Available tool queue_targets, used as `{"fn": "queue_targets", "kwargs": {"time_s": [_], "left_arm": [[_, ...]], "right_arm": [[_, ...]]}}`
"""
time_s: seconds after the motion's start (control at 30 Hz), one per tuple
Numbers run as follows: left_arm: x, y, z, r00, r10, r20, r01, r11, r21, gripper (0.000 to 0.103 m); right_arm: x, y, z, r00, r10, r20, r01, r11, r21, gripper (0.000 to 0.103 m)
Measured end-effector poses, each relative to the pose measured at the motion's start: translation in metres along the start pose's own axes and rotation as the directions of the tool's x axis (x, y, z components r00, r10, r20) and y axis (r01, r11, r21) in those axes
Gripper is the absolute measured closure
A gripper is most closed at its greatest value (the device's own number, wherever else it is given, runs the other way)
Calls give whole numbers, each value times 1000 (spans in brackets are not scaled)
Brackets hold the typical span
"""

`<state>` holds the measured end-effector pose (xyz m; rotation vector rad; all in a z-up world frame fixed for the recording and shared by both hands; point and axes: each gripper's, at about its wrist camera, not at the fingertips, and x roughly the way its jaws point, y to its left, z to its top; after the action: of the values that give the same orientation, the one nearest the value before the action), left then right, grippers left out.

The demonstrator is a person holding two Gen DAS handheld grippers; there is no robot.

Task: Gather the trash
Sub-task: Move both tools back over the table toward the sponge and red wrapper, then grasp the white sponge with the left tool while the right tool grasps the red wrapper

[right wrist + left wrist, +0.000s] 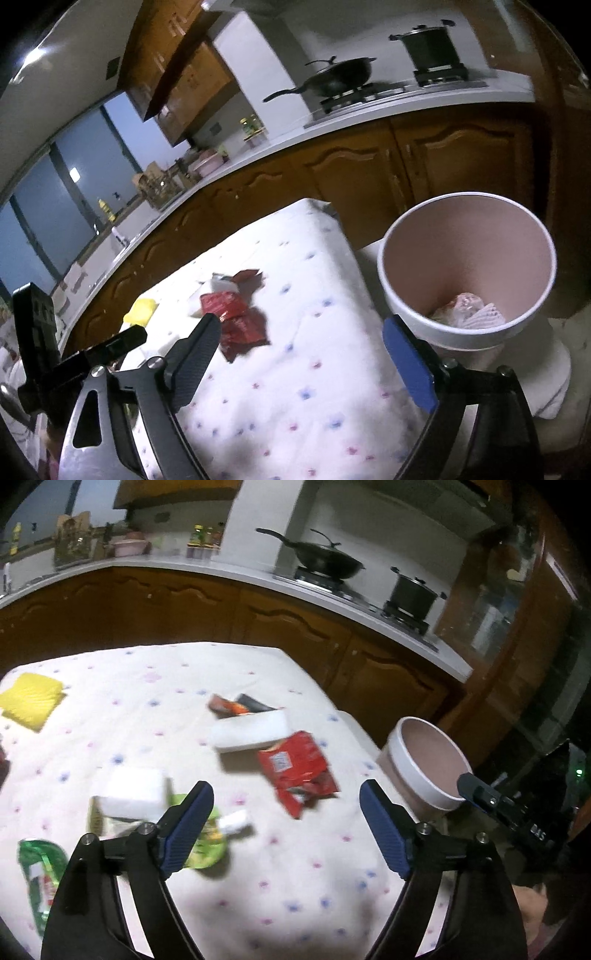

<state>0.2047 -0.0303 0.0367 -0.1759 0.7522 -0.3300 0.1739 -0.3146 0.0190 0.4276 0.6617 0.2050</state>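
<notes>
both grippers were seen with jaws spread wide and nothing between the pads. the left gripper (286,825) hung over the near part of the white tablecloth dotted in pink and blue (303,886); the right gripper (301,360) was held over the cloth's right-hand edge, just beside the round pink bin with a white rim (397,306).

the trash was found in two places. some crumpled pale wrapping (467,310) lay at the bottom of the bin; the rest was scattered on the cloth — a crumpled red foil snack wrapper (297,770), a white rectangular foam block (249,731) touching it, a dark red-and-orange wrapper (236,705) behind that, a second white foam block (135,794), a green-yellow drink pouch with a white spout (212,840) partly hidden by the left finger, and a green plastic packet (38,871) at the near left. a yellow ribbed sponge-like pad (31,698) lay well apart at the far left; whether it counted as trash could not be told.

the bin stood lower than the tabletop and close against its right edge, judged a placement that keeps carries short. the open jaws and empty pads suggested a pause between a drop and the next pick.

open cloth was noted between the left fingers and the red wrapper — a clear approach. the pouch and the nearer foam block crowded each other. the wooden kitchen cabinets (147,605) stood well behind.
</notes>
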Motion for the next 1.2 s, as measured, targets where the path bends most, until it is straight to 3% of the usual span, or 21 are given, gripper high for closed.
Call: {"fn": "queue_targets", "kwargs": {"time_s": [0.43,0.8,1.07,1.1,1.17,1.2], "left_arm": [[-5,37,9,992,128,0,-128,992,19,17],[13,53,24,988,145,-59,-140,986,89,17],[41,56,33,982,138,-128,-118,981,152,17],[45,54,34,981,136,-137,-113,980,164,17],[58,50,37,975,129,-181,-94,977,192,17],[63,48,38,972,140,-189,-101,975,200,17]], "right_arm": [[21,52,-10,997,59,-46,-64,992,-113,10],[56,72,-4,989,103,-106,-118,981,-151,10],[112,83,-2,967,127,-220,-165,973,-159,12],[119,82,-3,964,130,-232,-168,973,-156,15],[130,78,-4,958,124,-260,-165,976,-142,36],[136,74,-6,954,105,-282,-146,981,-130,62]]}}
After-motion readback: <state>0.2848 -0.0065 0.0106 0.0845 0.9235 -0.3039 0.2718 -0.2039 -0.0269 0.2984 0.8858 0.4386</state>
